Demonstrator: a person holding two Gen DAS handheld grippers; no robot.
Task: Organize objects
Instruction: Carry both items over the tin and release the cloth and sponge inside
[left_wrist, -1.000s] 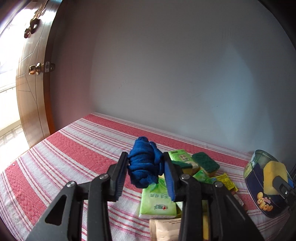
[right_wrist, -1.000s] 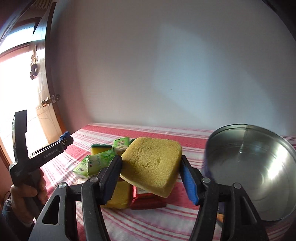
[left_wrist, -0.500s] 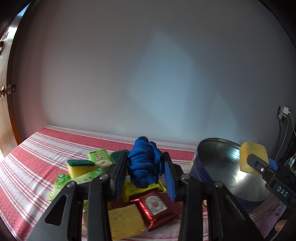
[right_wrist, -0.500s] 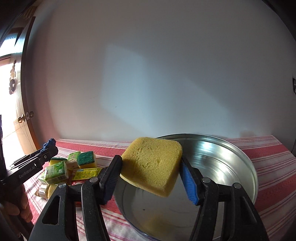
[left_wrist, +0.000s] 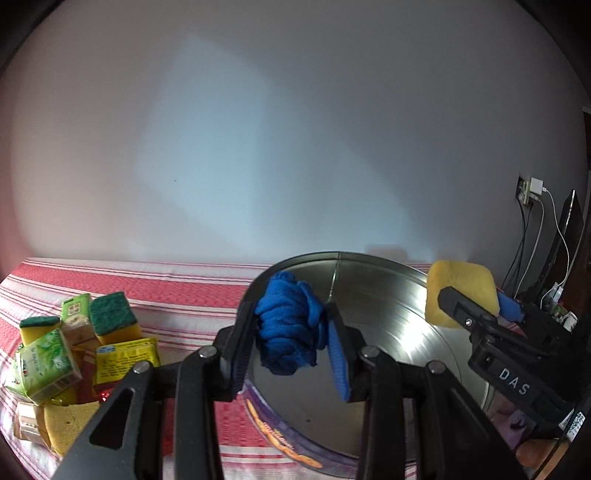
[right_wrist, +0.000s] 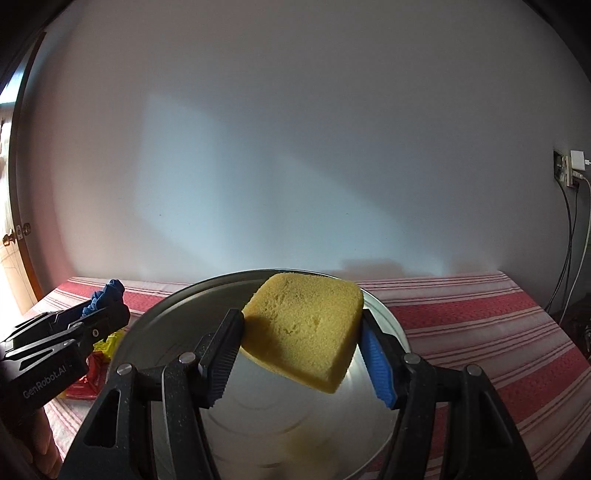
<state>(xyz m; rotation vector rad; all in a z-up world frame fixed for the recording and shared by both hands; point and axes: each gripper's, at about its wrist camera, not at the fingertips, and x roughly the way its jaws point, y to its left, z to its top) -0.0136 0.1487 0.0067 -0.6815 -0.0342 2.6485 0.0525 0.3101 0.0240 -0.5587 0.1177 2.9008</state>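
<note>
Above the round metal tin (left_wrist: 388, 332), your left tongs (left_wrist: 291, 332) stand closed part-way on one bunched blue cloth (left_wrist: 286, 326), its pads pressing both sides. Your right tongs (right_wrist: 301, 341) stand closed at a wider set on one plain yellow sponge (right_wrist: 306, 328), held tilted over the same tin; the left wrist view shows this sponge at the tin's right rim.

One tin stands on the desk (right_wrist: 480, 332), its bare silver inside catching light and its dark outer wall printed with biscuits. Left of it lies one heap of small goods: two green-topped scouring sponges (left_wrist: 114, 317), two green packets (left_wrist: 46, 363), one yellow packet (left_wrist: 123, 356), one red foil packet (left_wrist: 105, 395) mostly hidden, one more plain yellow sponge (left_wrist: 70, 424) at the near edge, and some tan wrapped pieces whose number you cannot tell.

A red-and-white striped cloth covers the desk. Behind it rises a plain pale wall. At right, one wall socket (right_wrist: 565, 171) carries a white charger (right_wrist: 578, 160) with cables hanging down; at far left, a wooden door (right_wrist: 14, 240) with a brass knob stands in bright daylight.
</note>
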